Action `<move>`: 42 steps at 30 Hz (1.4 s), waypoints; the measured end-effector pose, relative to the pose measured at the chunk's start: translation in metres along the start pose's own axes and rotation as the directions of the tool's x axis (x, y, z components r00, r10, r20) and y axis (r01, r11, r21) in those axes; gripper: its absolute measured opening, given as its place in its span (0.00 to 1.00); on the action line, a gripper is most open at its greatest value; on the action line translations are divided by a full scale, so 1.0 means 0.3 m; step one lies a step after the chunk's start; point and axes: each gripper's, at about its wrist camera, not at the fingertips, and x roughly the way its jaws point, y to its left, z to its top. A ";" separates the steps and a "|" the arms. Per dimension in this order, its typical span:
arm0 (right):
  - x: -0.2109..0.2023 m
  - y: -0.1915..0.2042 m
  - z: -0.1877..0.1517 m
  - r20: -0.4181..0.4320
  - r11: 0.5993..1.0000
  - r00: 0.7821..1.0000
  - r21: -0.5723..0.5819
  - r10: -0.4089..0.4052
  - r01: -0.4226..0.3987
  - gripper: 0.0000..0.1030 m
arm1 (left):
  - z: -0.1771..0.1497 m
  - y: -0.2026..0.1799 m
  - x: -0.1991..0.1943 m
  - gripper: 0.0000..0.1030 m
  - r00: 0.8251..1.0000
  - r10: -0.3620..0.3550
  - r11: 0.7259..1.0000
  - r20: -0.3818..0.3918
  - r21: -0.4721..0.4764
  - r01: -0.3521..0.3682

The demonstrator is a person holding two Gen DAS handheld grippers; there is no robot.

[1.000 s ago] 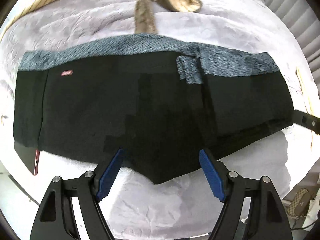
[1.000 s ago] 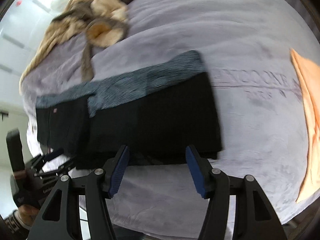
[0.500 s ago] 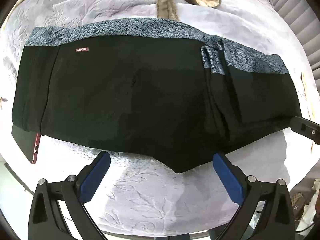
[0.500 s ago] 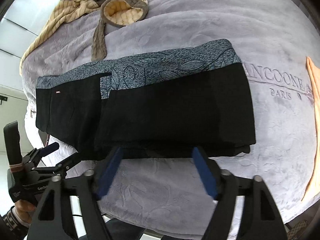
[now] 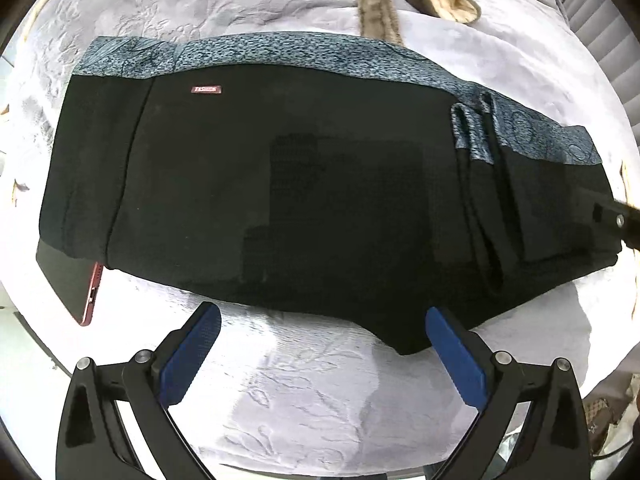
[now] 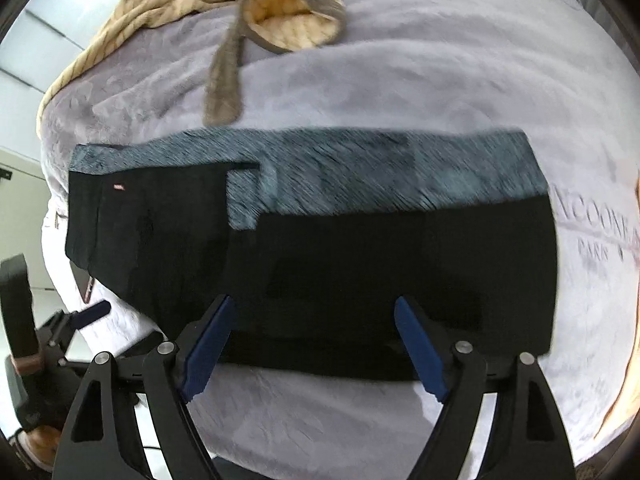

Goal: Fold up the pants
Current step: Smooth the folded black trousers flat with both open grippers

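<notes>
**Folded pants lie flat on the bed, both grippers spread and holding nothing**

The pants [image 5: 280, 184] lie across the grey embossed bed cover [image 5: 304, 396], black with a blue-grey patterned band [image 5: 304, 54] along the far edge, toward 12 o'clock. In the left wrist view they fill the middle of the frame from 9 to 3 o'clock; a small red label [image 5: 207, 89] sits on the black cloth near 11 o'clock, and stacked folded layers show as ridges near 2 o'clock. A dark slab with a red edge [image 5: 86, 296], perhaps a phone or tablet, pokes out from under the pants at 8 o'clock.

The left gripper [image 5: 323, 330] has its blue-padded fingers wide apart, hovering at the near hem at 6 o'clock and pinching nothing; a point of the hem hangs between them. The right gripper [image 6: 314, 322] is likewise spread, its fingers at or just over the near edge of the pants at 6 o'clock; whether they touch the cloth cannot be told, as this view is motion-blurred. There the left gripper appears at 8 o'clock, beside the left end of the pants.

A tan striped garment [image 6: 224, 0] with a brown strap [image 6: 226, 76] is heaped beyond the pants at 12 o'clock, the strap's end just short of the band. Printed lettering [image 6: 596, 236] marks the cover at 3 o'clock, just beside the pants' right end.
</notes>
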 end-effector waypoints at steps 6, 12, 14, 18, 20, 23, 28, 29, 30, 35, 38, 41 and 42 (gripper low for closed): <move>0.101 0.162 -0.033 -0.026 0.976 0.993 -0.191 -0.114 0.107 0.82 | 0.007 0.051 0.010 1.00 1.000 0.002 1.000 -0.007 -0.022 -0.002; 0.153 0.153 -0.037 -0.062 0.977 0.988 -0.170 -0.142 0.130 0.33 | -0.001 0.107 0.031 1.00 1.000 0.012 0.999 -0.005 -0.033 -0.012; 0.122 0.128 -0.020 -0.074 0.987 0.994 -0.150 -0.078 0.066 0.20 | -0.002 0.123 0.035 1.00 1.000 0.007 0.999 -0.004 -0.038 -0.007; 0.106 0.098 -0.024 -0.113 0.990 0.993 -0.132 0.036 -0.051 0.18 | -0.007 0.143 0.044 1.00 1.000 0.002 0.999 0.000 -0.038 -0.002; 0.131 0.110 -0.049 -0.132 0.989 0.990 -0.140 0.039 -0.057 0.17 | -0.008 0.148 0.048 1.00 1.000 0.005 0.999 -0.004 -0.035 -0.006; 0.156 0.117 -0.063 -0.121 0.990 0.993 -0.136 0.016 -0.033 0.17 | -0.011 0.148 0.054 1.00 1.000 0.009 1.000 -0.015 -0.029 -0.009; 0.126 0.108 -0.063 -0.124 0.989 0.992 -0.142 0.034 -0.052 0.17 | -0.006 0.135 0.068 1.00 1.000 0.005 1.000 -0.019 0.001 -0.005; 0.118 0.108 -0.065 -0.130 0.987 0.991 -0.147 0.040 -0.059 0.18 | -0.002 0.132 0.068 1.00 1.000 0.000 1.000 -0.017 0.003 0.000; 0.103 0.111 -0.077 -0.130 0.987 0.991 -0.146 0.043 -0.062 0.18 | 0.004 0.128 0.066 1.00 1.000 -0.004 1.000 -0.013 0.002 0.004; 0.067 0.087 -0.092 -0.180 0.984 0.976 -0.100 0.125 -0.144 0.20 | 0.037 0.131 0.039 1.00 0.999 -0.041 0.999 0.011 -0.024 0.041; 0.010 0.051 -0.081 -0.165 0.988 0.980 -0.086 0.112 -0.128 0.31 | 0.057 0.139 0.009 1.00 0.998 -0.049 0.998 0.035 -0.025 0.050; -0.033 0.043 -0.083 -0.149 0.987 0.982 -0.089 0.117 -0.132 0.56 | 0.071 0.146 -0.003 1.00 0.997 -0.060 0.998 0.049 -0.023 0.061; -0.049 0.043 -0.092 -0.145 0.987 0.983 -0.097 0.111 -0.126 0.57 | 0.075 0.135 -0.001 1.00 0.997 -0.060 0.998 0.051 -0.023 0.062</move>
